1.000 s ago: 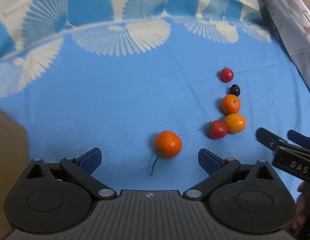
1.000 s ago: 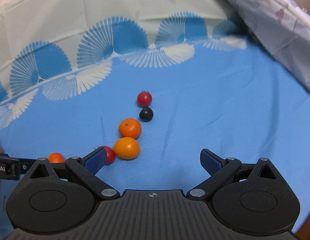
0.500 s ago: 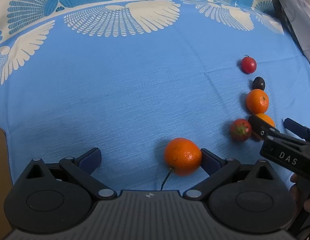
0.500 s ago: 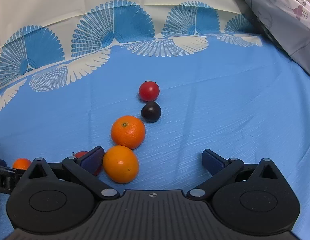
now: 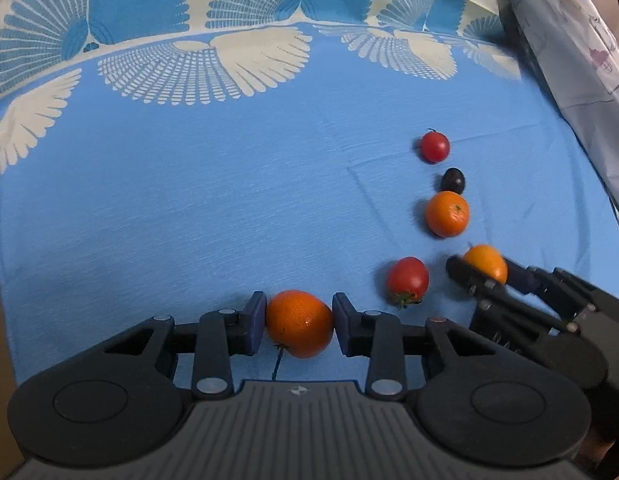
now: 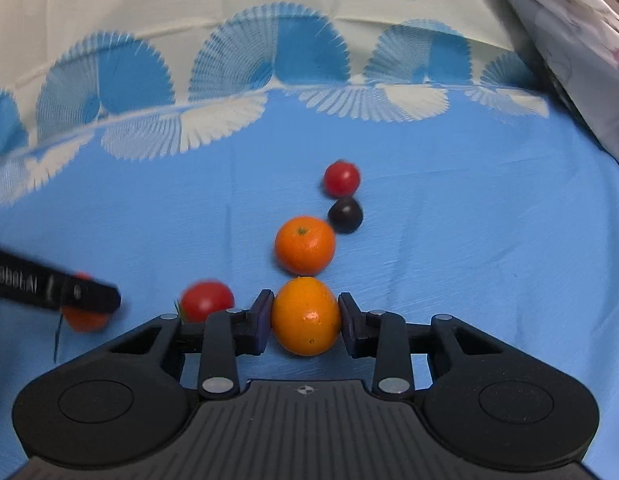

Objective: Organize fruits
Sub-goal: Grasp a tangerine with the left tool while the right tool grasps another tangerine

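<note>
Writing: "RoboLAI" on left gripper [image 6: 89, 300] | elsewhere: nothing legible

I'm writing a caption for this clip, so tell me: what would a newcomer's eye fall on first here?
Two tools each pinch an orange fruit at once: the left tool on a stemmed orange, the right tool on a yellower orange, both jaws having just closed. Beyond them a loose line of fruit, a third orange, a dark fruit and a red tomato, runs up the blue cloth.
</note>
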{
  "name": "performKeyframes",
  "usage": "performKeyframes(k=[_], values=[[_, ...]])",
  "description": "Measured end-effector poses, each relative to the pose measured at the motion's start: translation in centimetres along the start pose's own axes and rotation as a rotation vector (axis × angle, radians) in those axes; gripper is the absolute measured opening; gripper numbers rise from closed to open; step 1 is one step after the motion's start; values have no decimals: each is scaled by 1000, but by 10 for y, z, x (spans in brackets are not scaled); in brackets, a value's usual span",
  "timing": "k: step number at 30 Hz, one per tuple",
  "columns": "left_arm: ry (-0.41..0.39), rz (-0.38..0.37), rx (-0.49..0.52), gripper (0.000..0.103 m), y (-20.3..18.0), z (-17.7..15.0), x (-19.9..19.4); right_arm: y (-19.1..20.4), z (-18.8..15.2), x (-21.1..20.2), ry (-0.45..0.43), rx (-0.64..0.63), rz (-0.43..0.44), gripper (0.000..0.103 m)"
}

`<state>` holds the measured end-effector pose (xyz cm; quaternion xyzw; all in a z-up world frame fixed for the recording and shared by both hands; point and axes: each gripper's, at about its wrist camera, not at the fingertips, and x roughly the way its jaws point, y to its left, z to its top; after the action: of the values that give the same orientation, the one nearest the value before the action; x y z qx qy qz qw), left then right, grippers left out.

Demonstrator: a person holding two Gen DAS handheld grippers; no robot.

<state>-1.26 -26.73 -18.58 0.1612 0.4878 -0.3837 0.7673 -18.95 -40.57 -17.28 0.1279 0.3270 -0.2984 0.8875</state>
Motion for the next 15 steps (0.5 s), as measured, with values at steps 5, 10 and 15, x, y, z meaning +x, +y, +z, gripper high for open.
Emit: performKeyframes(k=[5,10,15], values=[[-26,-4,-38,40,4,-6,-32,-3,9,-29,-24,48,4,36],[-38,19,-75,40,8,-18,-80,7,12,-68,-46,43,28,36],[-46,36,-100,40,16,-52,-143,22,7,-125,-75,26,79,36]])
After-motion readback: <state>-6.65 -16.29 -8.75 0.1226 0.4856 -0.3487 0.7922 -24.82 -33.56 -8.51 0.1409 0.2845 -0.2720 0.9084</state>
